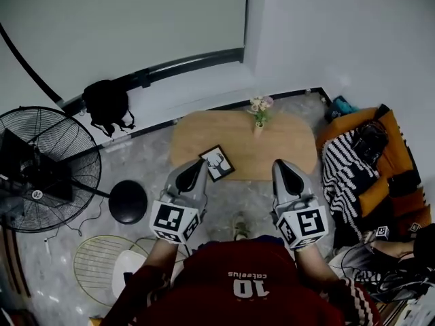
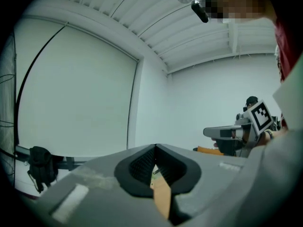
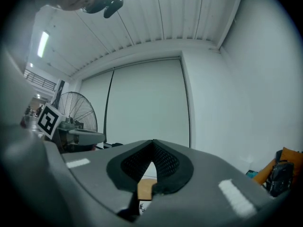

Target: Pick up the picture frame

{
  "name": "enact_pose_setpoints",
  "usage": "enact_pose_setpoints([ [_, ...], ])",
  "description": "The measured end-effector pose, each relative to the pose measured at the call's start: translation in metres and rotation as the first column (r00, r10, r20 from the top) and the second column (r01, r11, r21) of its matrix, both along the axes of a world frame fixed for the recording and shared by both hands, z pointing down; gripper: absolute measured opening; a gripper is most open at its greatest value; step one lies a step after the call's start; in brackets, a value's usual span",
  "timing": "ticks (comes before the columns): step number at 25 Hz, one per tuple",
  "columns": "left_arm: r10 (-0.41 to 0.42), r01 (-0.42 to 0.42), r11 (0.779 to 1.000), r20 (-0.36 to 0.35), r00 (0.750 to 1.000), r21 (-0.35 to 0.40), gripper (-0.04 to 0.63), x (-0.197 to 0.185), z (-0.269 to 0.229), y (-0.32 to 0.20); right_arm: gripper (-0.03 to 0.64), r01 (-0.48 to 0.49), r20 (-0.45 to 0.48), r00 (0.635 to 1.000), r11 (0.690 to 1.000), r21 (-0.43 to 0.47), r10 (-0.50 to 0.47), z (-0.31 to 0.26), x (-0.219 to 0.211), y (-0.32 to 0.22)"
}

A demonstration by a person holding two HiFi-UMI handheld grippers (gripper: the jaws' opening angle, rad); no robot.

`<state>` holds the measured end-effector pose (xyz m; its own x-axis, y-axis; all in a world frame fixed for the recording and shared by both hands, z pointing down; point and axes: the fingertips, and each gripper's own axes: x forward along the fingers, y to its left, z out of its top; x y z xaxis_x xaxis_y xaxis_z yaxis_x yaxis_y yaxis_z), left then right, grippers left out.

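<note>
A black picture frame (image 1: 217, 163) with a deer drawing lies flat near the front left edge of the low oval wooden table (image 1: 285, 145). My left gripper (image 1: 202, 162) is level with its jaws shut and empty, its tip right beside the frame's left corner in the head view. To the right, my right gripper (image 1: 279, 162) hovers over the table's front edge, also shut and empty. In the left gripper view, the left gripper (image 2: 155, 146) shows only a strip of table between its pads. Under the right gripper (image 3: 152, 142) in its own view, a sliver of the frame (image 3: 142, 206) shows.
A small vase of flowers (image 1: 259, 114) stands at the back of the table. A large floor fan (image 1: 41, 168) and its round base (image 1: 128, 201) are at the left, with a black backpack (image 1: 107, 105) by the wall. A striped cloth on an orange seat (image 1: 346, 175) is at the right.
</note>
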<state>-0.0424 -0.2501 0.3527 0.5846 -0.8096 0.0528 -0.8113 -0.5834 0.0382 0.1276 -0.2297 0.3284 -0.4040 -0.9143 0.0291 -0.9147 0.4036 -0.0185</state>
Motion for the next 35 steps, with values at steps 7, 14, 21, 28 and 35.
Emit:
enact_pose_setpoints([
  [7,0.031,-0.031,0.999,0.046,0.998,0.007,0.135,0.010,0.008,-0.020,-0.003,0.025,-0.008,1.000,1.000,-0.009,-0.025,0.006,0.003,-0.019],
  [14,0.058,-0.057,0.998,0.058,0.997,-0.023,0.185,0.015,0.030,-0.038,-0.003,0.023,-0.014,1.000,0.999,-0.023,-0.023,0.017,0.008,-0.038],
  [21,0.100,-0.098,0.995,0.213,0.972,-0.018,0.184,0.019,0.076,-0.047,-0.003,0.021,-0.007,1.000,0.997,-0.075,-0.022,0.037,0.010,-0.047],
  [28,0.170,-0.147,0.985,0.332,0.928,-0.093,0.186,0.021,0.160,-0.060,-0.003,0.015,-0.011,1.000,0.988,-0.154,-0.017,0.076,0.013,-0.058],
  [35,0.202,-0.151,0.943,0.150,0.968,-0.295,0.184,0.019,0.252,-0.077,-0.003,-0.008,-0.014,1.000,0.976,-0.219,0.005,0.118,0.018,-0.072],
])
